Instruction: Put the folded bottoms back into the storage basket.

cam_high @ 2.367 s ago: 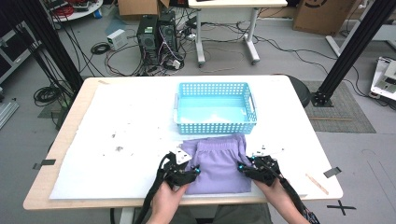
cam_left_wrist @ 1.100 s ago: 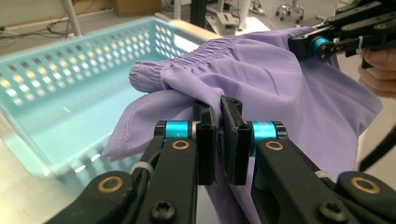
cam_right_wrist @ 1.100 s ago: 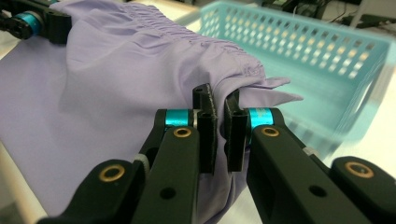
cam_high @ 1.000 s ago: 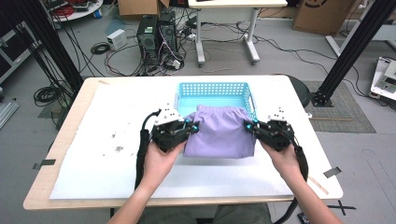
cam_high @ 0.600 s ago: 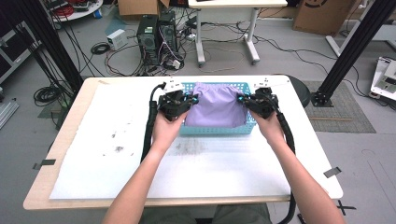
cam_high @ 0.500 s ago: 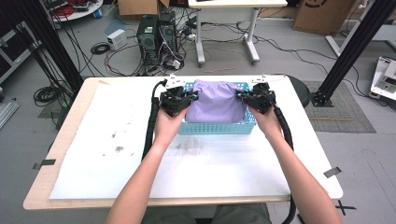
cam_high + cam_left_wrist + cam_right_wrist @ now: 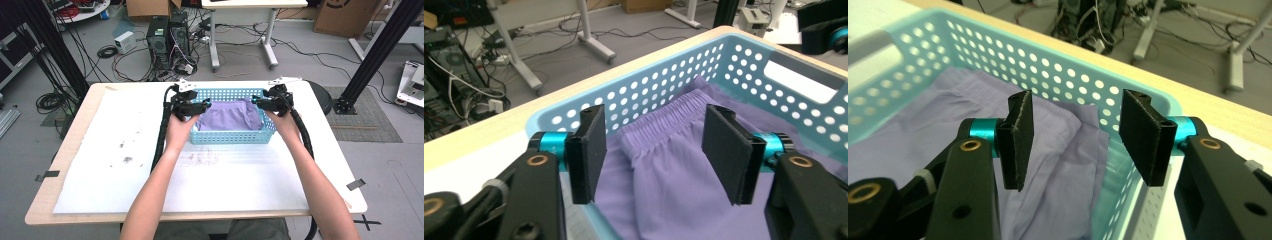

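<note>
White-covered worktop (image 7: 210,185): I see soft purple cloth (image 7: 227,119) in a perforated turquoise plastic basket (image 7: 232,137); left tool (image 7: 201,106) and right tool (image 7: 258,101) gape, empty.

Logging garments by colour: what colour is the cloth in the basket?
Plain purple cloth, no pattern; clearest in the left gripper view.

White paper sheet (image 7: 210,175) covers light wooden tabletop (image 7: 75,150). Two black computer towers (image 7: 167,35) stand on grey floor beyond far edge.
</note>
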`<state>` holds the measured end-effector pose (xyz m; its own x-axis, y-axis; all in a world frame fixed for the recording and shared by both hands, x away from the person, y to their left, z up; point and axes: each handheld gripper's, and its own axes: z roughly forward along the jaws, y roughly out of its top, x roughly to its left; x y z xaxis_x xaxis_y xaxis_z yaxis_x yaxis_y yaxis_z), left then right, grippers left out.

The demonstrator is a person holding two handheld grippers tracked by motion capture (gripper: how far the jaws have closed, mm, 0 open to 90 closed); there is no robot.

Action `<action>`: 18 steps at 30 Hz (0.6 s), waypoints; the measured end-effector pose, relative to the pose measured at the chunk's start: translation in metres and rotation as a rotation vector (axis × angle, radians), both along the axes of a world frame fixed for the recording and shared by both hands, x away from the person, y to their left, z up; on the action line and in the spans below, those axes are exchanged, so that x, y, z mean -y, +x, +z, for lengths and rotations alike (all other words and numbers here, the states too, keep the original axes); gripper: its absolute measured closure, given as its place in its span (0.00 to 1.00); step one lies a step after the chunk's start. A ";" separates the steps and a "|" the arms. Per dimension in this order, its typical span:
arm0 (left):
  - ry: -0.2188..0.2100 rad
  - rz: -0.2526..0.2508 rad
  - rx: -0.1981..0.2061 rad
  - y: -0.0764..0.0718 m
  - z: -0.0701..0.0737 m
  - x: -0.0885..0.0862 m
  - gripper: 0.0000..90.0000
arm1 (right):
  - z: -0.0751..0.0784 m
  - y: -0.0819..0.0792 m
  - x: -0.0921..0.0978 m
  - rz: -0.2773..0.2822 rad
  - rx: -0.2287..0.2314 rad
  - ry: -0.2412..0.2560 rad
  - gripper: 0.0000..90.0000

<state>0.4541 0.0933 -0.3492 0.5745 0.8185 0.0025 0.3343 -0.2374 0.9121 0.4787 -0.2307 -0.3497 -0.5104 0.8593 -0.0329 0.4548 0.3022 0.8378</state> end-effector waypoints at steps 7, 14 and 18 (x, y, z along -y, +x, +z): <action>-0.010 -0.037 0.079 -0.038 0.008 -0.024 0.42 | 0.006 -0.039 0.020 0.044 0.058 0.061 0.48; -0.017 -0.085 0.123 -0.078 0.003 -0.046 0.39 | 0.000 -0.085 0.039 0.086 0.094 0.127 0.45; -0.041 -0.082 0.144 -0.098 -0.003 -0.052 0.35 | -0.009 -0.102 0.048 0.099 0.103 0.147 0.43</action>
